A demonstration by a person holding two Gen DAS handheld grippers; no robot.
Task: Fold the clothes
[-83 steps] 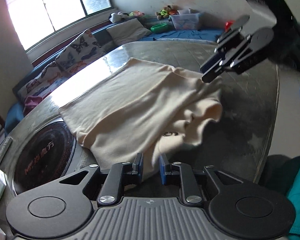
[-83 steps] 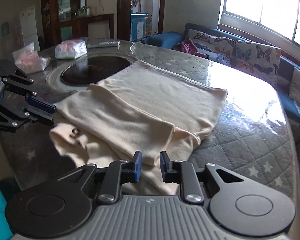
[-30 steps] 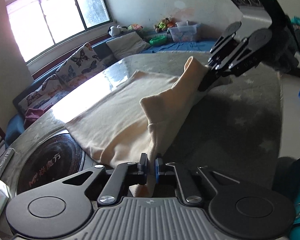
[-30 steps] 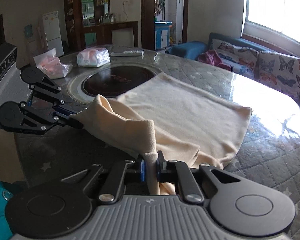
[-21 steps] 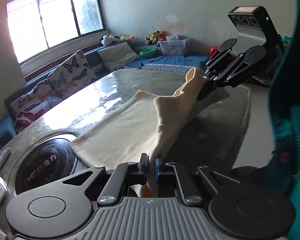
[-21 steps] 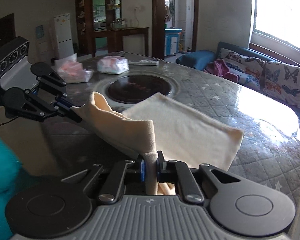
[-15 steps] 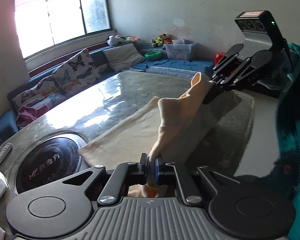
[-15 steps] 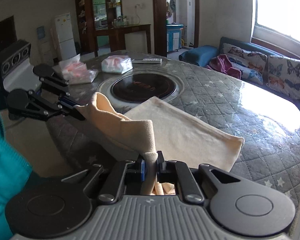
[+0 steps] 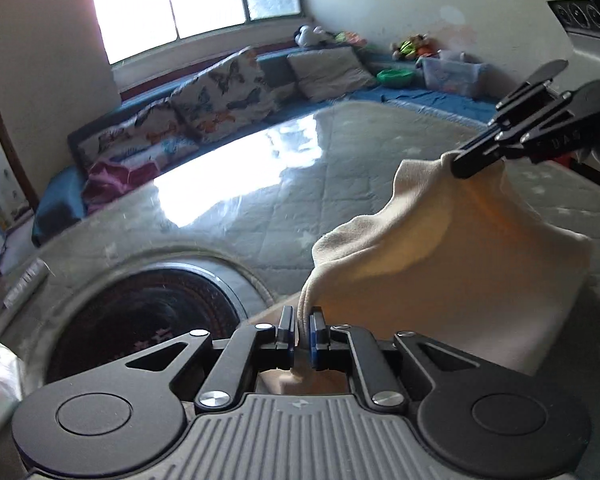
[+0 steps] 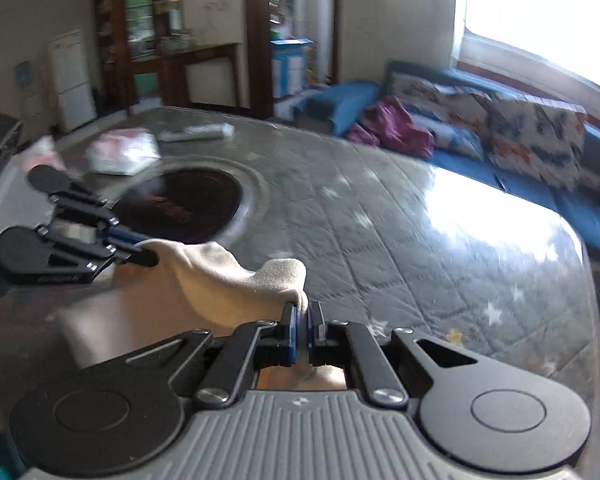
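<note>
I grip a cream garment (image 9: 440,264) with both tongs, lifted above the desk (image 9: 284,200). My left tongs (image 9: 300,334) are clamped on 1 edge of it, the fabric pinched between the blue pads and bunching up just in front of them. My right tongs (image 10: 302,330) are closed on another edge, where the cloth rolls over the fingertips in a soft lump. Between the 2 grips the garment sags in a shallow curve, and the rest hangs down in a broad, smooth sheet. The fabric looks thick and matte, like fleece or knit, with a rounded, folded top edge; the blur keeps me from telling which part of the garment it is. Beyond it the desk has a grey quilted cover with stars and a dark round inset (image 10: 188,204).
</note>
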